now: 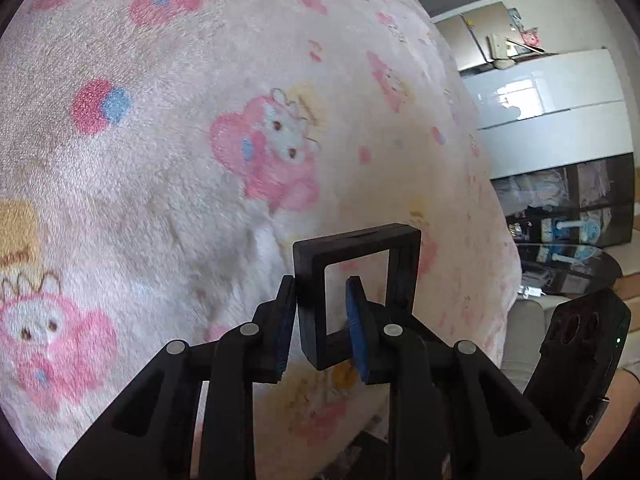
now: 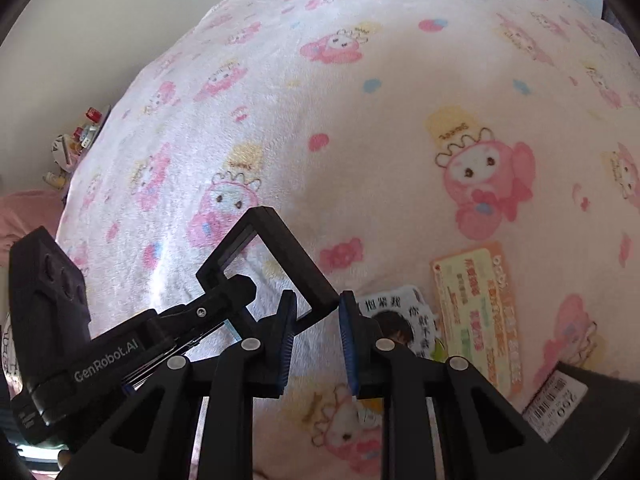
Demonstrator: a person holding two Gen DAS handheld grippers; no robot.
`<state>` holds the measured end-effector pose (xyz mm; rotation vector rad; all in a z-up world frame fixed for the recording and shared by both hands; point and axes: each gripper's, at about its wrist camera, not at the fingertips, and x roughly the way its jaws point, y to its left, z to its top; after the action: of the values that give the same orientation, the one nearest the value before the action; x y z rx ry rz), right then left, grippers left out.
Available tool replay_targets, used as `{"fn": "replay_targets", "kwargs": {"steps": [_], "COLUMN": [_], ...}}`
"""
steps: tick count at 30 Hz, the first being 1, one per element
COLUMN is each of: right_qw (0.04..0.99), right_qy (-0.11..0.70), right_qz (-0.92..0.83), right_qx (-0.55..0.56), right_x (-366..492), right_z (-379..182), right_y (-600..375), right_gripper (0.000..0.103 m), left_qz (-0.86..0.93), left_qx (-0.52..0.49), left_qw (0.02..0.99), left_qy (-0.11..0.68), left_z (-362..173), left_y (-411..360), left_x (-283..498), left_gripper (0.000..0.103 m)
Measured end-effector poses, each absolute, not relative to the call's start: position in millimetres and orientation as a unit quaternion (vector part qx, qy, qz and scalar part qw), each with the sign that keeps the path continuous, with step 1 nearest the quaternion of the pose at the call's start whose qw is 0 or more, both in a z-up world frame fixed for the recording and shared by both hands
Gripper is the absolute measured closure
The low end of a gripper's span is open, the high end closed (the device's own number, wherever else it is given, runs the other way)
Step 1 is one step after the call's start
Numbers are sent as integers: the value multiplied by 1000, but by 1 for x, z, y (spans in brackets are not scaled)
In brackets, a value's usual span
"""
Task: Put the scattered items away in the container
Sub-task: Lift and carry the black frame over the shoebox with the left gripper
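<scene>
The left gripper (image 1: 322,322) clamps one side bar of the black frame (image 1: 356,280), lifted above the blanket (image 1: 160,160). The right gripper (image 2: 316,340) straddles the frame's far corner; whether its pads press is unclear. Two pulls could twist the frame free. Cards (image 2: 476,312) lie right of the right fingers. The container is hardly identifiable: only a dark labelled corner (image 2: 592,404) shows.

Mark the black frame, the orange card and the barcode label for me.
Black frame (image 1: 308,304): left wrist view, its left bar between the pads.
Orange card (image 2: 476,312): right wrist view, middle of its printed face.
Barcode label (image 2: 554,404): right wrist view, centre of the white sticker.
</scene>
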<state>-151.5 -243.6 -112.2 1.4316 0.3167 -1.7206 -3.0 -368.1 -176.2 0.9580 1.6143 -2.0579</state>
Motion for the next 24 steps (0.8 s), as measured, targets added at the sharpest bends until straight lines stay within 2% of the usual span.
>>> {"fn": "replay_targets", "kwargs": {"steps": [6, 11, 18, 24], "right_qw": [428, 419, 364, 332], "right_qy": [96, 27, 23, -53], "right_qz": [-721, -730, -744, -758], "right_qx": [537, 540, 560, 558], "right_x": [-117, -99, -89, -99], "right_z": [-43, -17, -49, -68], "right_y": [-139, -20, 82, 139], "right_gripper": [84, 84, 85, 84], "left_qz": [-794, -804, -779, -774], "left_qx": [384, 412, 501, 540], "left_qw": [62, -49, -87, -55], "left_qy": [467, 427, 368, 327], "left_z": [-98, -66, -95, -116], "left_y": [-291, -208, -92, -57], "left_x": [-17, -23, -63, -76], "left_gripper": [78, 79, 81, 81]}}
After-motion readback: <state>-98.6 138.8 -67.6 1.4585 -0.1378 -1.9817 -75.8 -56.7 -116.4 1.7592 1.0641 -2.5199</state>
